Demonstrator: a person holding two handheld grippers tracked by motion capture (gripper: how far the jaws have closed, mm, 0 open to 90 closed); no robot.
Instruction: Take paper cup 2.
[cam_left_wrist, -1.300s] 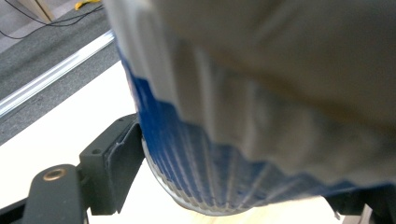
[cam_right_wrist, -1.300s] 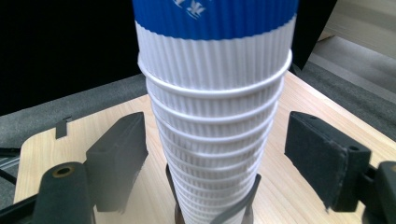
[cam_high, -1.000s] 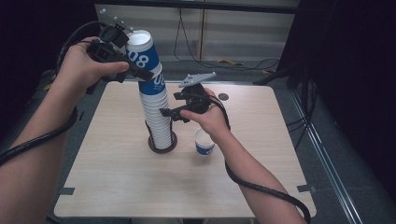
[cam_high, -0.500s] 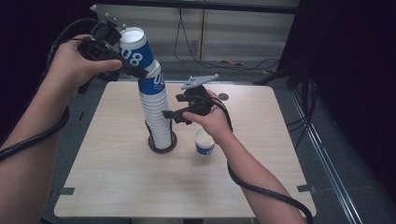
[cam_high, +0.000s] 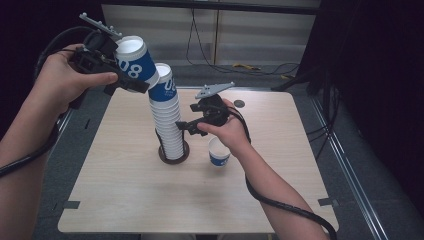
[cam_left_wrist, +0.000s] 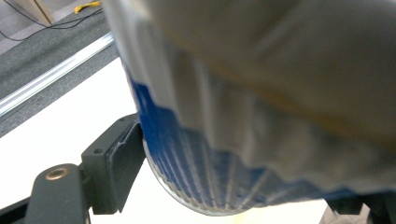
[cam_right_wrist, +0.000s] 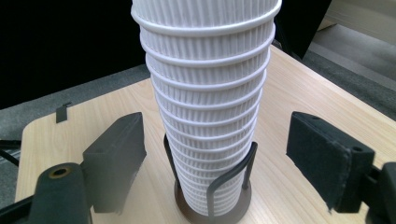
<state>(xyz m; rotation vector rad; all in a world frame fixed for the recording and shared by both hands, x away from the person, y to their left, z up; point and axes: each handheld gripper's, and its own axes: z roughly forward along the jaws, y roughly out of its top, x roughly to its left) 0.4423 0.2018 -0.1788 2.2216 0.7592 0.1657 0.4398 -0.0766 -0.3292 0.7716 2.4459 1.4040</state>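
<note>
My left tool (cam_high: 131, 80) pinches the top cup (cam_high: 134, 64) by its blue wall, lifted up and left of the cup stack (cam_high: 167, 117), tilted so its long axis leans away from the column; its jaws have just been closing further on the cup. My right tool (cam_right_wrist: 215, 154) is nearer the stack, its jaws spread either side of the white ribbed column without touching, having just been opening. The stack stands upright in a wire holder (cam_right_wrist: 212, 196) on the pale wooden table (cam_high: 125, 190); a single cup (cam_high: 218, 151) stands just right of it. The room beyond is dark.
</note>
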